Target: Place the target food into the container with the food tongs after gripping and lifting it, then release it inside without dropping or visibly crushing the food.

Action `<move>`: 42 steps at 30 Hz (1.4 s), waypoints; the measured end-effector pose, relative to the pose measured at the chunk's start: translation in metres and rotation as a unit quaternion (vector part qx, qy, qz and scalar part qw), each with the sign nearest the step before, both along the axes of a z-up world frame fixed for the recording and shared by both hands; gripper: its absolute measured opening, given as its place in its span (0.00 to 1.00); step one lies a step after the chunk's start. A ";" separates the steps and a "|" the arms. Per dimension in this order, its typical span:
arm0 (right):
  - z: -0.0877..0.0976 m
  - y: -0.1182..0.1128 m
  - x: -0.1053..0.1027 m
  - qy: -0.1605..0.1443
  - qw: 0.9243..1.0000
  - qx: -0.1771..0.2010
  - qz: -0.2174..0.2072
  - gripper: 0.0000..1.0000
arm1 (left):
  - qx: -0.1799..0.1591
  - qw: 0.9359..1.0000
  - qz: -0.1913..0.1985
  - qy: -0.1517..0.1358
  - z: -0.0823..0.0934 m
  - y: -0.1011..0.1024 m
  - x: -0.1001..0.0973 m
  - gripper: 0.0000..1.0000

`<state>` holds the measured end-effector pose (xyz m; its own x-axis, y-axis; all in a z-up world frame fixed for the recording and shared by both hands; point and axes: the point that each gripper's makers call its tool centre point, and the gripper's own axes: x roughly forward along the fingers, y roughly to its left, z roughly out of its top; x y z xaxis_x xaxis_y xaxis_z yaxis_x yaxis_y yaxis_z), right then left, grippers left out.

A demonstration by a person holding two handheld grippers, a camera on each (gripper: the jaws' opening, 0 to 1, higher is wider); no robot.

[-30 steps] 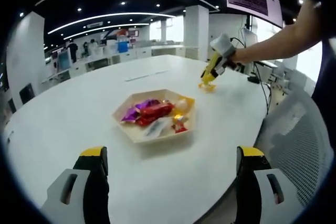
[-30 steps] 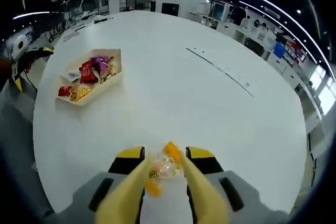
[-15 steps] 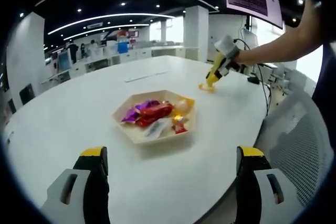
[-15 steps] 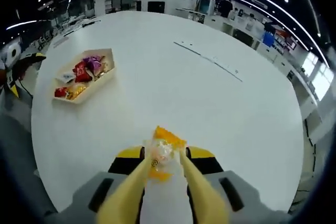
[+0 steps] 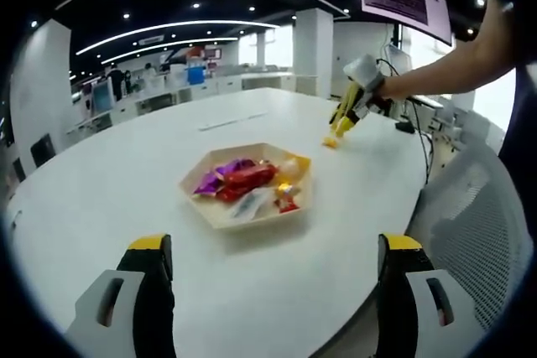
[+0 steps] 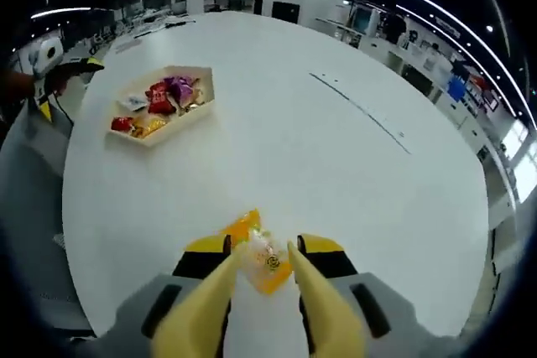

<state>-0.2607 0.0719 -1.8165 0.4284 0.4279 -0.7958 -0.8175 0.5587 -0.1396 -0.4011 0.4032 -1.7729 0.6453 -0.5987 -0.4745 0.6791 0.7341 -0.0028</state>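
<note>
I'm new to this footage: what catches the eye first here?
The hexagonal tray heaped with bright red, purple and yellow snack packets stands out mid-table on the big white table. Next, the yellow tongs of the right gripper pinching an orange candy packet near the table's edge.

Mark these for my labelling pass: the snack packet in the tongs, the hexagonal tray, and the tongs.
snack packet (image 6: 267, 262): right gripper view, clear wrapper middle.
hexagonal tray (image 5: 252, 221): left gripper view, near rim.
tongs (image 6: 210, 312): right gripper view, left yellow arm.
</note>
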 end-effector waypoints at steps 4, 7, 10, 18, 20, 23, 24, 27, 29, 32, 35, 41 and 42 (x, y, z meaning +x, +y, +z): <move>-0.002 0.005 -0.002 0.005 1.000 -0.003 0.017 0.30 | 0.000 1.000 0.002 0.000 0.000 0.001 0.000 0.98; -0.002 0.005 -0.001 0.006 0.999 -0.013 0.032 0.30 | 0.000 1.000 0.003 0.000 0.000 0.001 0.000 0.98; -0.001 -0.005 0.005 -0.002 0.999 -0.033 0.020 0.30 | 0.000 1.000 0.003 0.001 0.000 0.001 0.001 0.98; -0.004 0.006 -0.007 0.042 0.999 0.006 -0.011 0.30 | -0.001 1.000 0.003 0.001 0.000 0.001 0.001 0.98; -0.002 0.008 -0.006 0.033 0.999 0.004 -0.005 0.30 | 0.000 1.000 0.003 0.001 0.000 0.001 0.001 0.98; 0.000 0.011 -0.004 0.029 1.000 0.010 -0.001 0.30 | 0.001 1.000 0.002 0.001 -0.001 0.001 0.001 0.98; 0.000 0.012 -0.004 0.028 1.000 0.010 0.002 0.30 | 0.001 1.000 0.002 0.001 0.000 0.001 0.001 0.98; -0.001 0.014 -0.003 0.006 0.999 -0.014 0.049 0.30 | 0.001 1.000 0.002 0.000 0.000 0.001 0.000 0.98; -0.004 0.016 -0.005 0.010 0.999 -0.014 0.050 0.30 | 0.000 1.000 0.003 0.000 0.000 0.001 0.000 0.98; -0.011 0.018 -0.006 0.008 0.997 -0.028 0.066 0.30 | 0.000 1.000 0.004 0.001 0.000 0.002 0.001 0.98; -0.012 0.015 0.000 0.033 0.999 -0.007 -0.004 0.30 | 0.001 1.000 0.004 0.001 0.000 0.002 0.001 0.98; 0.004 0.022 0.002 0.029 0.999 0.037 -0.002 0.30 | 0.001 1.000 0.005 0.001 0.000 0.002 0.001 0.98; 0.006 0.022 0.003 0.031 0.999 0.045 -0.004 0.30 | 0.001 1.000 0.005 0.001 0.000 0.002 0.001 0.98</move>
<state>-0.2576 0.0943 -1.8106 0.3831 0.4956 -0.7795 -0.8187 0.5729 -0.0381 -0.4004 0.4052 -1.7733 0.6501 -0.5914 -0.4771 0.6721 0.7404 -0.0021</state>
